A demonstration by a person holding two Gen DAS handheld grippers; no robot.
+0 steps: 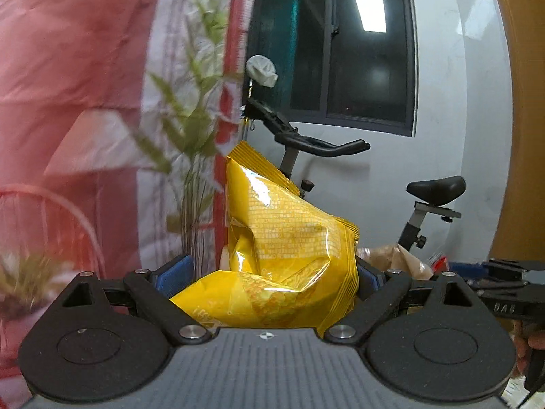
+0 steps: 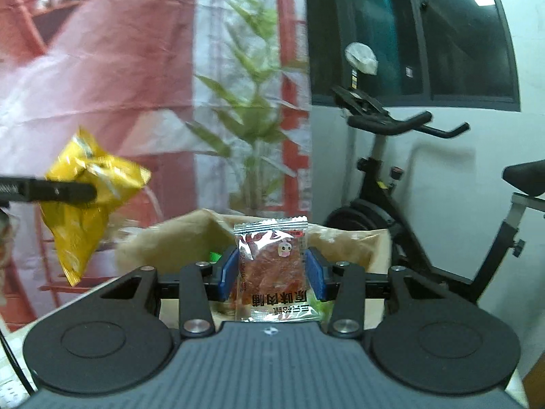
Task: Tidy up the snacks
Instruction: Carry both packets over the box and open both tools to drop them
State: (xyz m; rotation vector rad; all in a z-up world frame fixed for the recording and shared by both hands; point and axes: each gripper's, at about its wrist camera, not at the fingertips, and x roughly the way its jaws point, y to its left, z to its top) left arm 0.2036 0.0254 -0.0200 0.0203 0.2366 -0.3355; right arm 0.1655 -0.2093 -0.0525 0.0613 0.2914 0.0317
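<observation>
Yellow crinkled snack bag (image 1: 289, 238) sits pinched between the blue fingers (image 1: 173, 269) of the left gripper (image 1: 272, 272), held level and raised in the air. Beside it the right gripper (image 2: 272, 269), also level, clamps a clear jerky packet (image 2: 272, 266) upright, above an open brown paper bag (image 2: 177, 238)

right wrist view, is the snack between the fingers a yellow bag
No, the right gripper holds a clear jerky packet with reddish meat; the yellow bag hangs off to the left.
</observation>
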